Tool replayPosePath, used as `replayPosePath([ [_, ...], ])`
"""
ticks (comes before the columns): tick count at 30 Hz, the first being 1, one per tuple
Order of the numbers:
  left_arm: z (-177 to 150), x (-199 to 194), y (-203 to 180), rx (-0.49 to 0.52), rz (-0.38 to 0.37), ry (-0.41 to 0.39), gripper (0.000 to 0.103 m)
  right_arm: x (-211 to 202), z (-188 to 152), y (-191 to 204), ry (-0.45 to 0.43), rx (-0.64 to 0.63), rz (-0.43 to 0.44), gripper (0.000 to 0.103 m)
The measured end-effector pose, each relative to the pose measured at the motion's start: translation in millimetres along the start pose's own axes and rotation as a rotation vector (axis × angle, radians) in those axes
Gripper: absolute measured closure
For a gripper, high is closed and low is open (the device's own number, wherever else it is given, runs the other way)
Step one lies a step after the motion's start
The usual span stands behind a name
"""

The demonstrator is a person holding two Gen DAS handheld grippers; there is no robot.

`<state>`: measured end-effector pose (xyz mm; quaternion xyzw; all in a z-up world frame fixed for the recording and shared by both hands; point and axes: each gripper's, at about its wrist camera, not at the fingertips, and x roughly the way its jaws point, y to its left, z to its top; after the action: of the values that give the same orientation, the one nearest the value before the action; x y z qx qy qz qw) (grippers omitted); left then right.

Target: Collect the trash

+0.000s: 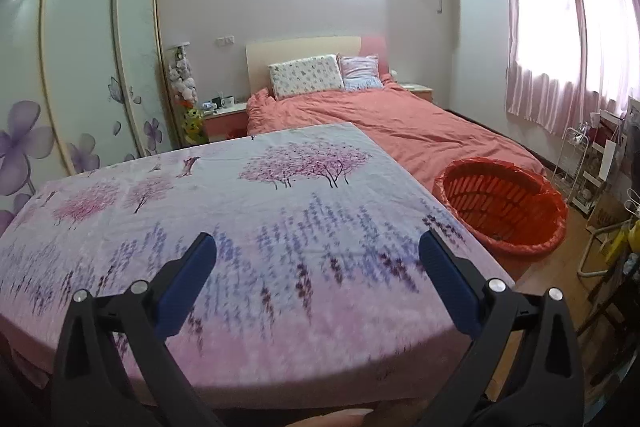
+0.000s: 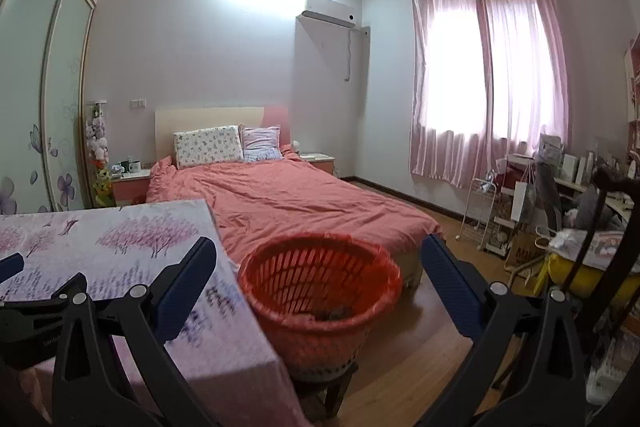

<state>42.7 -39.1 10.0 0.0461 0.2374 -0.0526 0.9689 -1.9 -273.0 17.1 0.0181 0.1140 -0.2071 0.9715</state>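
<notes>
A red slatted plastic basket (image 2: pixel 320 335) lined with a red bag stands on a dark stool (image 2: pixel 338 387) at the right corner of the cloth-covered table (image 2: pixel 120 239). Some dark scraps (image 2: pixel 334 313) lie at its bottom. My right gripper (image 2: pixel 319 245) is open and empty, held in front of the basket and a little above it. My left gripper (image 1: pixel 318 247) is also open and empty, hovering over the table's floral cloth (image 1: pixel 240 211). The basket (image 1: pixel 500 203) sits to its right, beyond the table edge. I see no loose trash on the cloth.
A bed with a salmon cover (image 2: pixel 288 203) stands behind the table and basket. Sliding wardrobe doors (image 1: pixel 80 67) line the left wall. Racks, bags and a cluttered desk (image 2: pixel 560 227) crowd the right side under the pink curtains (image 2: pixel 492 79). Wooden floor (image 2: pixel 420 339) shows right of the basket.
</notes>
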Motion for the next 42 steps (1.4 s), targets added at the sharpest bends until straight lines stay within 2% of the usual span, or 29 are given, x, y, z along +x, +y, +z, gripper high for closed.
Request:
replayPosePath([
  [4, -14.3, -15.4, 10.1, -0.039, 0.001, 0.005, 0.004, -3.4, -9.6, 7.0, 0.060, 0.014, 0.005, 0.002],
  [8, -27.7, -24.1, 19.9, -0.087, 0.005, 0.013, 0.004, -5.6, -14.3, 9.7, 0.095, 0.029, -0.027, 0.002],
  [14, -38.7, -26.3, 22.4, -0.102, 0.024, 0.031, 0.004, -6.9, -19.7, 14.4, 0.139, 0.022, -0.059, 0.002],
  [25, -41.2, -30.4, 19.4, -0.105, 0.031, 0.025, 0.004, -10.3, -38.7, 20.3, 0.196, 0.017, -0.069, 0.002],
  [30, -42.4, -27.1, 19.0, -0.113, 0.027, 0.049, 0.004, -4.9, -42.4, 20.8, 0.233, 0.017, -0.072, 0.002],
  [42, -44.0, -18.4, 17.1, -0.116, 0.022, 0.083, 0.004, -1.1, -44.8, 20.4, 0.260, 0.011, -0.072, 0.002],
])
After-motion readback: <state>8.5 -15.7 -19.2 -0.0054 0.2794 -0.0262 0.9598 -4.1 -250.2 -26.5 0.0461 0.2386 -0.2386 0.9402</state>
